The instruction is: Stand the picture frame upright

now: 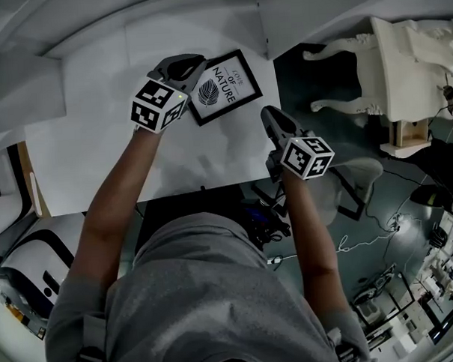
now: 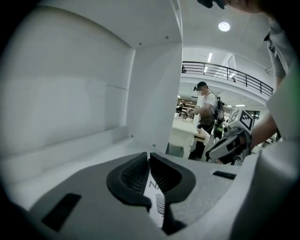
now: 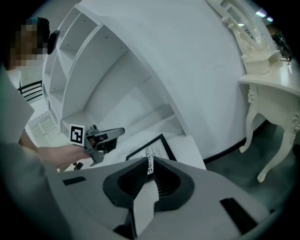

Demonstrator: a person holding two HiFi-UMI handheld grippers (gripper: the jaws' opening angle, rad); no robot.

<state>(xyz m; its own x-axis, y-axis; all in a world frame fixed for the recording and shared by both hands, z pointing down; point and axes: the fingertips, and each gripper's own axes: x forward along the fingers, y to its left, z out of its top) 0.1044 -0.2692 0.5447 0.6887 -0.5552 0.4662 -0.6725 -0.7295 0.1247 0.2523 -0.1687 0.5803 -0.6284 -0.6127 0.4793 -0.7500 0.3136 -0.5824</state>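
The bench (image 1: pixel 97 144) carries the picture frame (image 1: pixel 224 86) flat and face up near its far right corner. I judge I must first spread a gripper, since both are closed on nothing: my left gripper (image 1: pixel 194 65) hovers at the frame's left edge, and my right gripper (image 1: pixel 271 116) hangs just off its near right side. I would pinch the top border, pivot on the bottom edge and steady the base. The long axis runs from near-left to far-right, with the print's top pointing far-right.
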